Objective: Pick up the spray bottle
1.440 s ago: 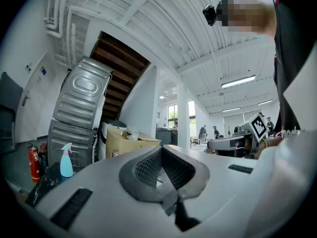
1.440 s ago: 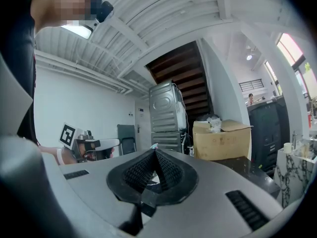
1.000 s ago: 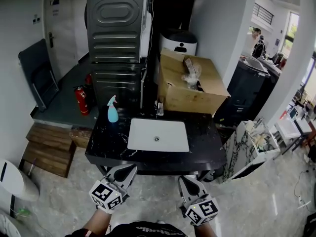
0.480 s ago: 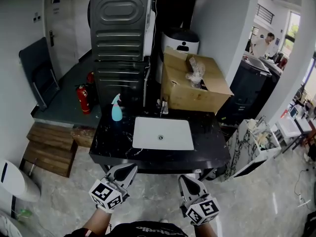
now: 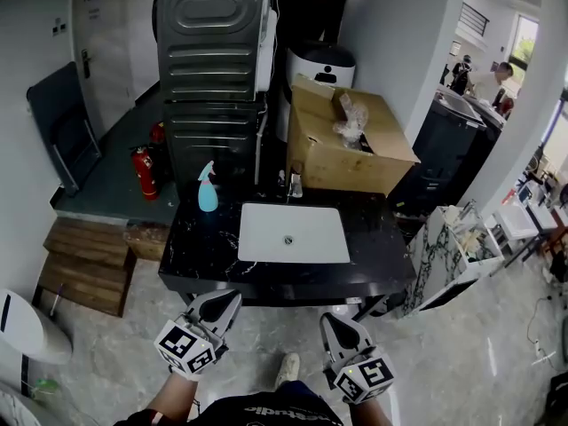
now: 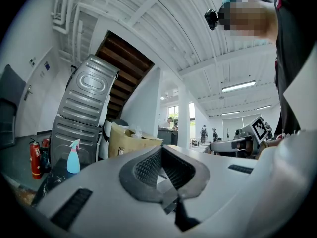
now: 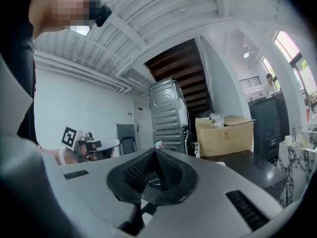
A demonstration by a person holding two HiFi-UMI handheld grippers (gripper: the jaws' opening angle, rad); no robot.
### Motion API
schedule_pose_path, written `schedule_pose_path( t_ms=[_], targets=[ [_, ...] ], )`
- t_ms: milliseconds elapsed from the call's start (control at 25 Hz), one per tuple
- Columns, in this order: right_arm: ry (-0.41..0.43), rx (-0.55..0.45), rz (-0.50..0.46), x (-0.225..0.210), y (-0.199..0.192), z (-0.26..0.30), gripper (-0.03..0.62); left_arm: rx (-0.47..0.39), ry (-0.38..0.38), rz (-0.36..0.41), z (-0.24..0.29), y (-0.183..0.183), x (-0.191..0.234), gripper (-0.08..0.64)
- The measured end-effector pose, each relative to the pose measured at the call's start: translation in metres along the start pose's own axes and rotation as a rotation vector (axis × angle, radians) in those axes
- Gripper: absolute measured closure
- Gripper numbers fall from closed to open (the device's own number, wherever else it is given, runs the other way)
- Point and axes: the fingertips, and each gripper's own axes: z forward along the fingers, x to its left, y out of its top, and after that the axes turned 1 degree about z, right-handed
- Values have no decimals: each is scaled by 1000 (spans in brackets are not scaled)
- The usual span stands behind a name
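Spray bottle (image 5: pixel 207 189): pale blue, upright, long axis vertical. It stood on the black countertop (image 5: pixel 191 260) at the far left corner, at about 10 o'clock from the white sink basin (image 5: pixel 293 233). It stood clear of the basin, with the grey metal appliance (image 5: pixel 213 51) behind it. The nozzle's heading was too small to read.

Left gripper (image 5: pixel 226 302): short of the counter's near edge, pointing roughly level toward it. Fingers pressed together, nothing between them. In the left gripper view the bottle (image 6: pixel 73 157) showed at 9 o'clock from the closed tips (image 6: pixel 161 150), so the aim ran right of it.

Right gripper (image 5: pixel 333 325): also short of the near edge and off to the right. Its fingers met at the tips (image 7: pixel 155 152) and held nothing.

Key relation, head view: the bottle lay at 12 o'clock, a shade toward 11, from the left gripper, and at about 10 to 11 o'clock from the right. Both were well apart from it, across the depth of the counter. Judgement: the left hand was nearer and better lined up. It would need to spread its fingers, swing left, and close from the sides on the upright body.
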Motion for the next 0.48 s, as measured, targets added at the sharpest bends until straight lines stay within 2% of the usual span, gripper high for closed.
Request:
schedule_pose_path(
  t_ms=[200, 480],
  targets=[
    [13, -3, 10, -23, -5, 23, 555, 1, 13, -1, 24, -7, 18, 545],
    [46, -18, 18, -86, 3, 89, 555, 7, 8, 19, 91, -14, 55, 545]
  ],
)
